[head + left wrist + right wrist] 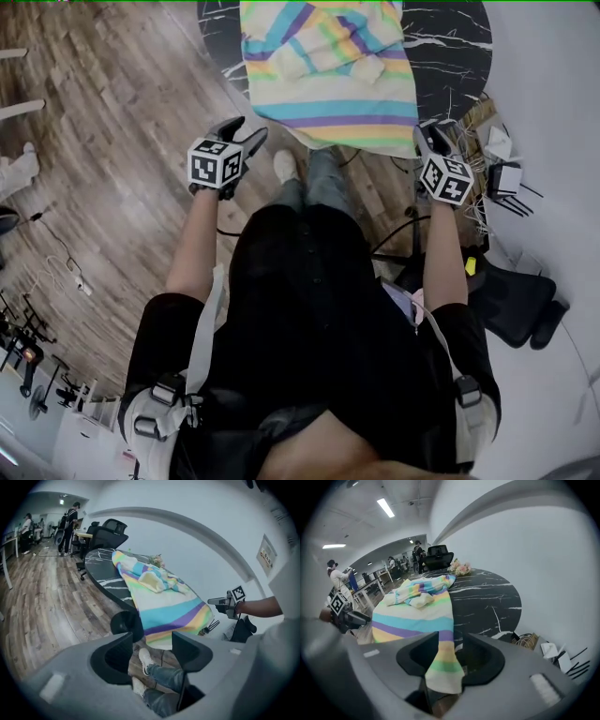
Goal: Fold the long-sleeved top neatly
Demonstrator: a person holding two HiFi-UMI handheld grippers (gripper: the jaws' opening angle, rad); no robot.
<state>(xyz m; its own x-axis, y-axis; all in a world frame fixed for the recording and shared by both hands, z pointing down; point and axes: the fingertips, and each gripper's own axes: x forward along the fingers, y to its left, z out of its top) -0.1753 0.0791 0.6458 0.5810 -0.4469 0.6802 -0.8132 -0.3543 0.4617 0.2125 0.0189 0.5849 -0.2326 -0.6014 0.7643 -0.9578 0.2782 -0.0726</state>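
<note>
**user1:** Pastel-striped cloth sits right between the jaws of the right gripper (452, 641). That's a bottom corner of the top (328, 94). The jaws stand apart though, so I'd say the corner just lies in there, not pinched.

**user2:** Yep. The left gripper (151, 641) has its jaws wide apart with nothing in them. Through the gap you only see the person's jeans (164, 677) and a shoe (145, 659) on the wood floor (47, 602). It hangs near the other bottom corner.

**user1:** Makes sense to me: one gripper per corner, so the hem (347, 139) can go up evenly in one fold. Guessing that's also why the hem hangs over the near edge of the table (450, 42), easy to get jaws around it.

**user2:** The rest of the top lies spread on the black marble, sleeves (319, 42) heaped on the middle, probably tucked in on purpose.

**user1:** Count: one top, one table, two grippers. One cream cuff (373, 67) I'm sure of, a second one maybe.
</note>
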